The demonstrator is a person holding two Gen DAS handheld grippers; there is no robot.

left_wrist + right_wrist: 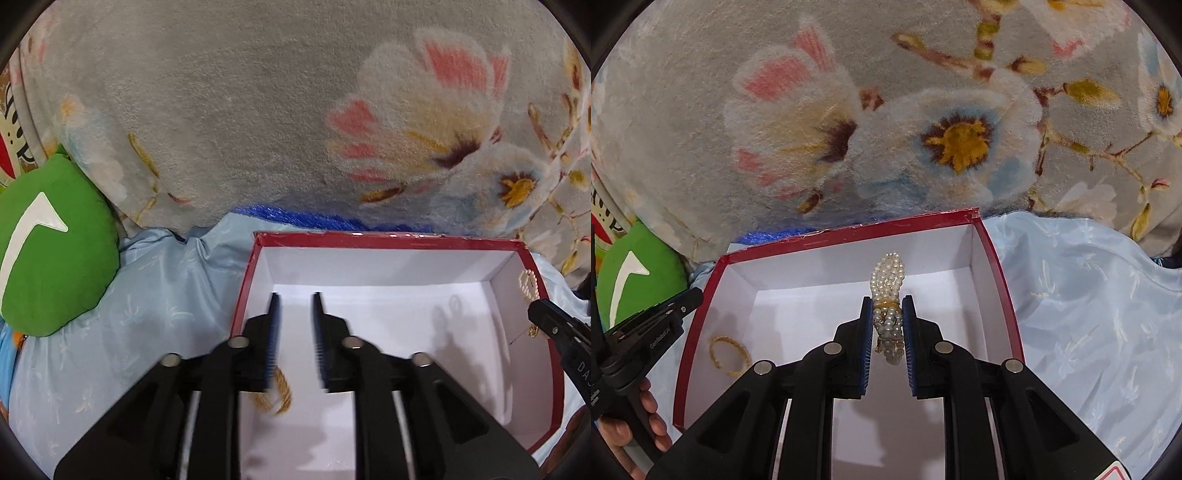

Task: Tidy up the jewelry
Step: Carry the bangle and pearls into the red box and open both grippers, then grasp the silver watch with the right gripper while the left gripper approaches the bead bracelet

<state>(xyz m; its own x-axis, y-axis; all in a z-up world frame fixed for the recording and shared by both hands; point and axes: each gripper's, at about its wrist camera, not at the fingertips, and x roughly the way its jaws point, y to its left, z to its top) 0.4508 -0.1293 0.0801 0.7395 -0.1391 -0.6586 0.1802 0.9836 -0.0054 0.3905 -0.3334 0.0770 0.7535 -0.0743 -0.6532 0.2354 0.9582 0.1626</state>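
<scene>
A red box [406, 238] with a white inside lies on pale blue cloth; it also shows in the right wrist view [849, 230]. My left gripper [295, 299] is open and empty over the box's left part. A gold bangle [280, 393] lies on the box floor just below its left finger, also seen in the right wrist view [729, 354]. My right gripper [885, 301] is shut on a white pearl bracelet [888, 280] and holds it above the box floor. The pearls [528, 282] and the right gripper's tip [546, 314] show at the box's right wall.
A grey floral blanket [258, 110] rises behind the box. A green cushion [48, 251] lies at the left. Pale blue satin cloth [1089, 314] spreads right of the box. A hand [646, 424] holds the left gripper's handle.
</scene>
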